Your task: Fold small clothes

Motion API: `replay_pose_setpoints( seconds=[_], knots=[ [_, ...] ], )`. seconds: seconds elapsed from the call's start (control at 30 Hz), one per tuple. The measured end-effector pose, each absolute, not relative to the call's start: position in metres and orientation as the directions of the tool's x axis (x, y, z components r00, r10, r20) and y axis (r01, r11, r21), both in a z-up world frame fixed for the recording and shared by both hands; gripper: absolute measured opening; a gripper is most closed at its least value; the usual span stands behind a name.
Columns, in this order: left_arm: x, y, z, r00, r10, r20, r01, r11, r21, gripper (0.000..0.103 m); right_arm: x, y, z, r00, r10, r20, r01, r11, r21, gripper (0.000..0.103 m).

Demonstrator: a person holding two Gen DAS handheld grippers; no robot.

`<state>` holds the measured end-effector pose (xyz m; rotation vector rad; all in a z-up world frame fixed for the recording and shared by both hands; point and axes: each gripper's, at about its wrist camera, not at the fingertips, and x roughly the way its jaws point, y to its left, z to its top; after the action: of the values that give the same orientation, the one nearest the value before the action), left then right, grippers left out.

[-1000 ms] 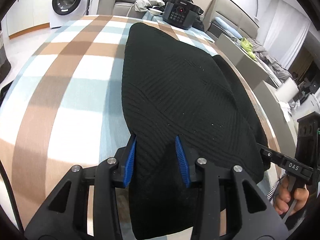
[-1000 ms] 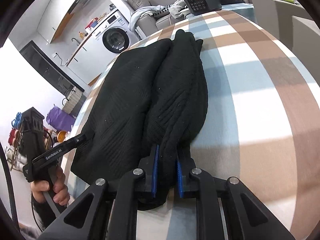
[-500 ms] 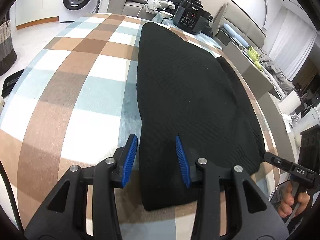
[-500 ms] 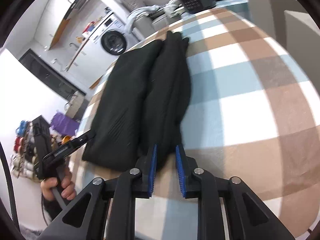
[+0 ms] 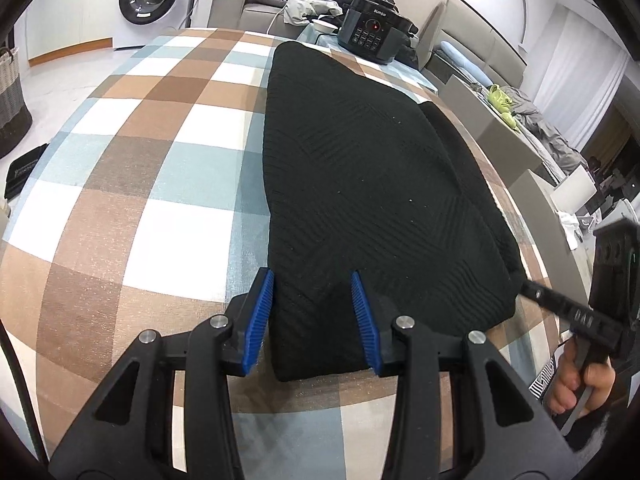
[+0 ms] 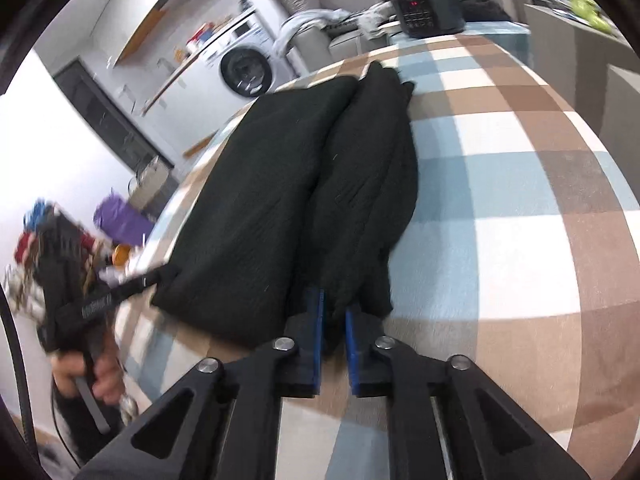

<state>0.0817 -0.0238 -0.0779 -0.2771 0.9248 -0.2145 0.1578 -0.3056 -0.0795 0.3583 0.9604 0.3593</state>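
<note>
Lying folded on checked cloth (image 5: 168, 184), ribbed black knit garment (image 5: 360, 184), left gripper (image 5: 312, 320) fingers apart astride its corner, right gripper (image 6: 333, 340) fingers clamped on its hem.

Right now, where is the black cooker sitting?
The black cooker sits at the far end of the checked tablecloth, just beyond the tip of the black garment, top centre in the left wrist view.

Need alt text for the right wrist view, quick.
The right gripper is shut on the near edge of a black knit garment lying lengthwise on a checked tablecloth. At left, a hand holds the left gripper at the garment's corner.
</note>
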Motion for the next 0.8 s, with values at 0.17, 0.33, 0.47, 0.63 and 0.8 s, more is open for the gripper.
replay_pose_setpoints(
  seconds=[0.17,0.33,0.47,0.63,0.8],
  knots=[
    [0.084,-0.022,-0.081,0.578,-0.302,-0.758,0.058,0.942,-0.331,0.036,0.167,-0.317,-0.087,0.504,0.454,-0.735,-0.069,0.869,0.49,0.009],
    [0.084,-0.022,-0.08,0.58,-0.303,-0.756,0.061,0.942,-0.33,0.036,0.155,-0.323,-0.067,0.543,0.382,-0.748,-0.042,0.902,0.43,0.014],
    [0.084,-0.021,-0.08,0.58,-0.303,-0.756,0.057,0.941,-0.333,0.036,0.154,-0.315,-0.051,0.573,0.416,-0.706,-0.091,0.889,0.45,0.014],
    [0.083,-0.021,-0.081,0.579,-0.304,-0.757,0.053,0.94,-0.337,0.036,0.182,-0.283,-0.07,0.494,0.492,-0.717,-0.159,0.862,0.482,0.019],
    [0.082,-0.021,-0.082,0.574,-0.31,-0.758,0.056,0.938,-0.341,0.036,0.186,-0.273,-0.074,0.526,0.489,-0.695,-0.18,0.863,0.472,0.005]
  ],
)
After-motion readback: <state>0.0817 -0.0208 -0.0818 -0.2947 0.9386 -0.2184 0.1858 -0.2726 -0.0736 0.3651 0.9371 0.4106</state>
